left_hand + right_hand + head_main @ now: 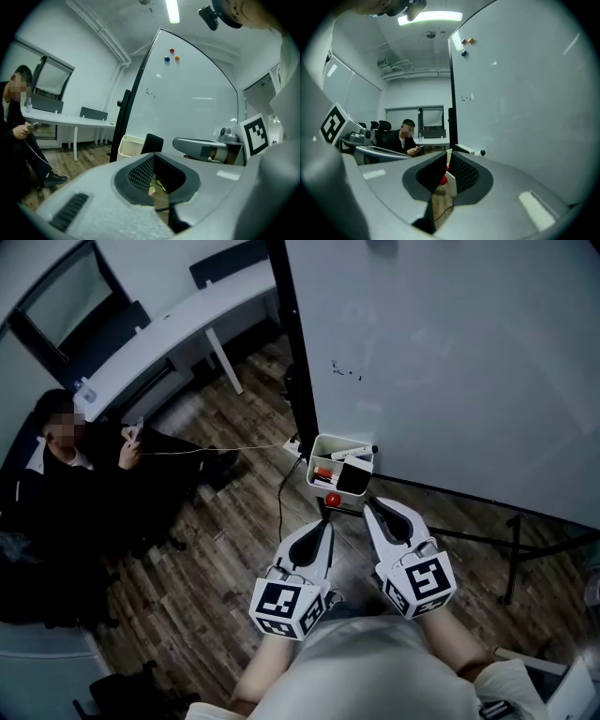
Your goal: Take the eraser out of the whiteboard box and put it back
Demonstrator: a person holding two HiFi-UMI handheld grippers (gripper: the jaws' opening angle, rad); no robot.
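Observation:
The white whiteboard box [323,444] hangs at the lower left corner of the whiteboard [450,352]. A black eraser [354,479] stands in its right part, beside some markers. In the left gripper view the eraser [152,142] sticks up next to the box [130,145]. My left gripper [325,523] sits just short of the box, below it in the head view, with its jaws together and nothing in them. My right gripper [374,506] is close under the box's right side. A thin slit shows between its jaws, and nothing is between them.
A small red object [332,499] lies on the wooden floor below the box. A person [66,474] sits at the left by a white table [169,324]. A cable [279,502] runs over the floor. The whiteboard's stand bar [487,540] crosses at the right.

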